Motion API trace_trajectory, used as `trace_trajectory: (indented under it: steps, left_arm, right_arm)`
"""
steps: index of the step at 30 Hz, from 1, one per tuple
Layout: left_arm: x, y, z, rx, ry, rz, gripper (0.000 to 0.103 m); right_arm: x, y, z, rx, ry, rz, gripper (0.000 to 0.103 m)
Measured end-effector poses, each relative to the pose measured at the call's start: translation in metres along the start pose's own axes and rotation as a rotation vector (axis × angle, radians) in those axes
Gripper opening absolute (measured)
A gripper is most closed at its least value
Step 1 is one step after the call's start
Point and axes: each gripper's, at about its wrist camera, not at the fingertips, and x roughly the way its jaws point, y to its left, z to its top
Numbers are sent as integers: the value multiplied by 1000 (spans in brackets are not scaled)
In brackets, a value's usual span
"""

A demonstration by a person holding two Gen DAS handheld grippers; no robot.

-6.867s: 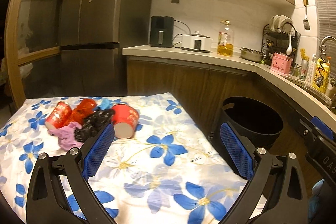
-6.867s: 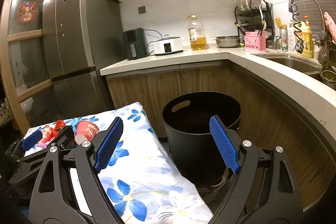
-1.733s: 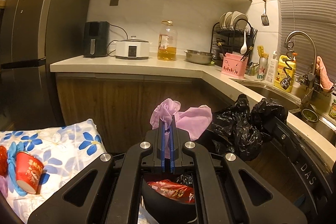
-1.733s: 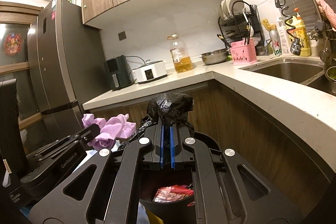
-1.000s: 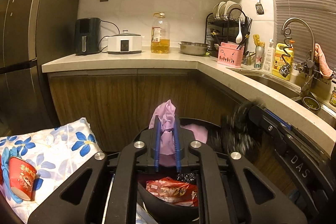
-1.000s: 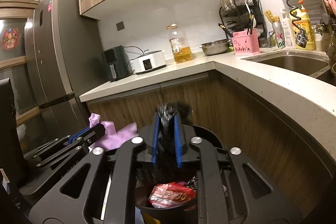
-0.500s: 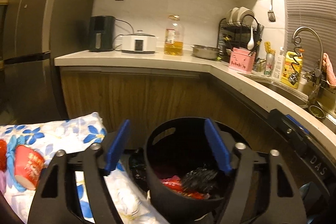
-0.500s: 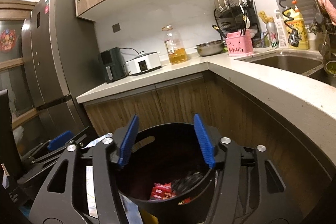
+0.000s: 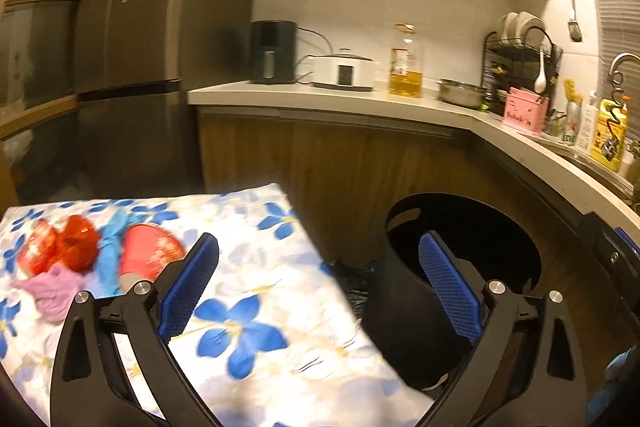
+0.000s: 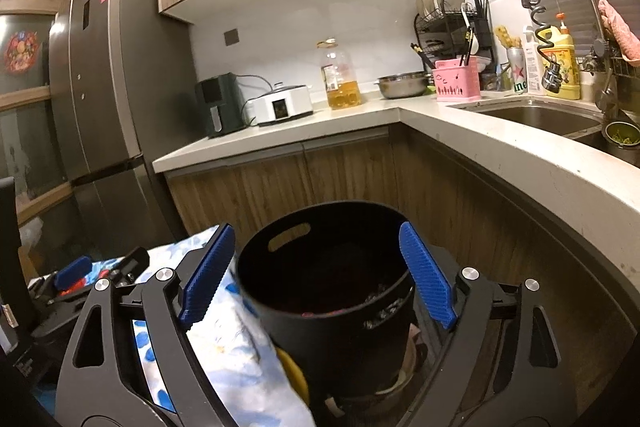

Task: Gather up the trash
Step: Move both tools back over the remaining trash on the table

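One black bin [image 10: 340, 291], two red cups [image 9: 148, 259], two empty grippers [image 9: 320, 291]

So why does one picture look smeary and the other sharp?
Left wrist view: motion blur smears the red cup and flowered cloth, while its own gripper stays crisp. Right wrist view: sharp; the bin and counter curve from the fisheye lens.

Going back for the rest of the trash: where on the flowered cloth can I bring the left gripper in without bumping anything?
Bare cloth runs from the red cup toward the black bin, including the near edge around the open left gripper. The far-left corner is crowded: the cup, blue wrapper, red foil and purple scrap lie bunched together.
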Motion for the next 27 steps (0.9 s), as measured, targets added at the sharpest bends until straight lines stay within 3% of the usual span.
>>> trace_trajectory:
  steps: [9, 27]
  left_arm:
    - [-35, 33, -10, -35, 23, 51, 97]
    - [-85, 84, -22, -68, -9, 125, 97]
  right_arm:
    - [-25, 25, -10, -19, 44, 27, 89]
    - [-56, 81, -23, -69, 46, 98, 89]
